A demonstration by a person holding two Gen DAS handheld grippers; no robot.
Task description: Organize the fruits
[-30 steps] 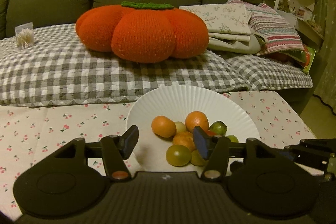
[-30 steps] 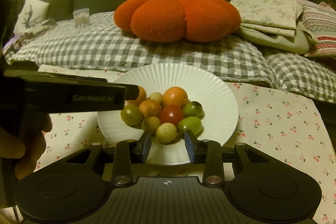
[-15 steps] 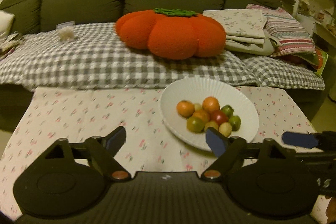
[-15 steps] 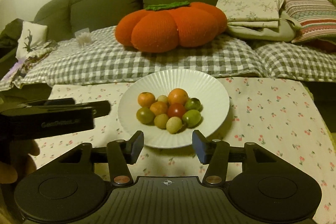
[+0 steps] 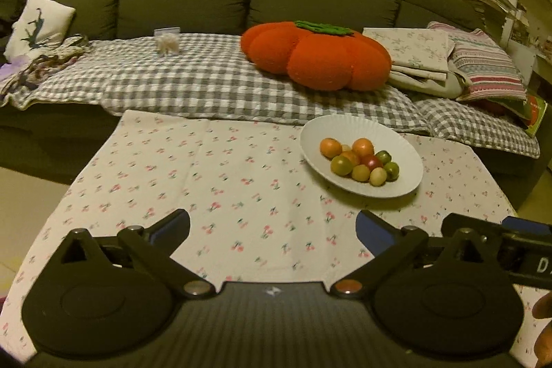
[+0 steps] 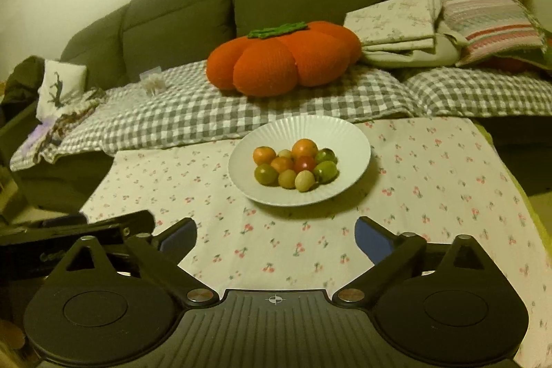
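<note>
- Left gripper [image 5: 272, 230] hangs above the cherry-print tablecloth [image 5: 214, 181], jaws spread wide, nothing between them.
- Right gripper [image 6: 275, 235] also sits wide apart and empty, low over the same cloth.
- The white ribbed plate [image 6: 348, 140] stands at twelve o'clock from the right gripper, well apart from its fingertips; from the left wrist view it's out at about one o'clock [image 5: 407, 161].
- All the fruits [image 6: 296, 166] are heaped together in the middle of that plate: orange ones at the back, a red one in the centre, green and yellowish ones toward the front.
- Beyond the plate, at twelve o'clock, the orange pumpkin cushion [image 6: 286, 57] rests on the checked blanket [image 6: 179, 116] covering the dark green sofa [image 6: 193, 12].
- Folded linens [image 6: 396, 30] are stacked at two o'clock, just beside the cushion.
</note>
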